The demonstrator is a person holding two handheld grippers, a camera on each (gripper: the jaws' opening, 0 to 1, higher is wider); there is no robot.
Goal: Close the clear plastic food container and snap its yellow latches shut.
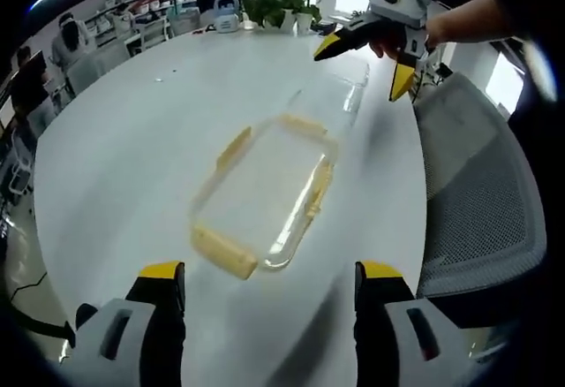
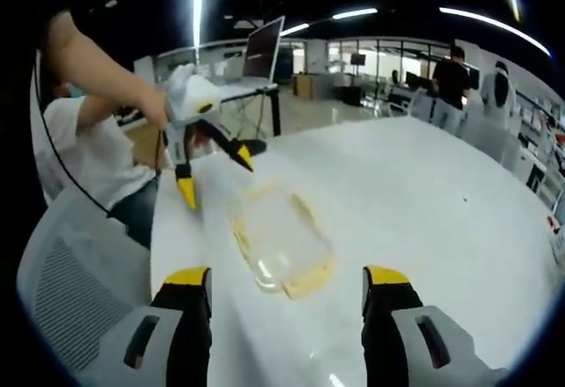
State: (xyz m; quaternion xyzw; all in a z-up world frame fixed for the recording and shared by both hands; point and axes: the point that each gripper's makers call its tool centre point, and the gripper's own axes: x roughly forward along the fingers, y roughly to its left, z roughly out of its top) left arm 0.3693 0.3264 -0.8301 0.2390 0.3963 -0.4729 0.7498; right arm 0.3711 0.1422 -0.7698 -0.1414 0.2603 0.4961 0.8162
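Open-plan office – big white table [image 1: 132,140], mesh chair [image 1: 481,201] at 3 o'clock, potted plants [image 1: 281,3] at 12, glass partitions [image 2: 371,60], ceiling strip lights [image 2: 481,18].

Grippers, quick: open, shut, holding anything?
Left gripper: open, empty, short of the clear plastic food container with yellow latches.
Right gripper: open, empty, also short of it.

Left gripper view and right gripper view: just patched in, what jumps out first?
The clear container with yellow latches lies mid-table on the white table, between both open grippers. In the left gripper view, the right gripper hovers beyond it; in the right gripper view, the left gripper hovers beyond it.
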